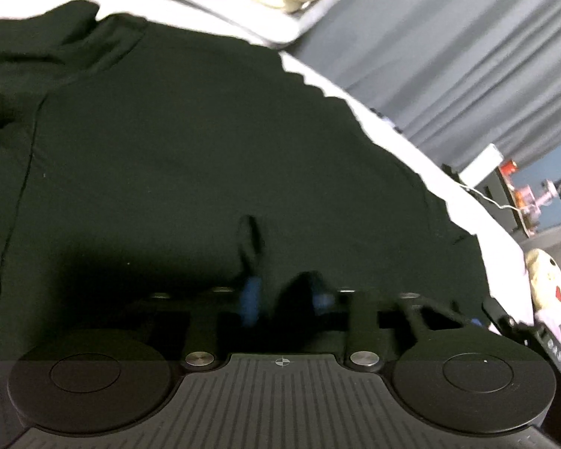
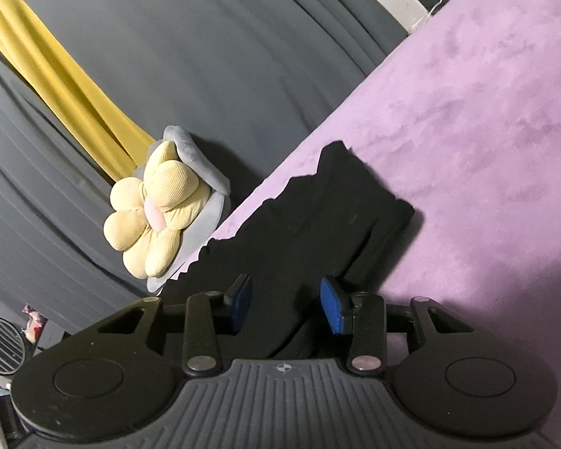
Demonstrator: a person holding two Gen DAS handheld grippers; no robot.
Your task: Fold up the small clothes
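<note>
One garment: black shirt (image 1: 205,142) spread on purple bed cover (image 2: 486,131)
left gripper (image 1: 284,299): nipping a shirt ridge
right gripper (image 2: 286,303): spread, fabric between, unpinched
progress: early, folds remain

A lilac bed cover (image 2: 486,119) (plush-looking) carries the black garment (image 2: 318,217) lying on it.
</note>
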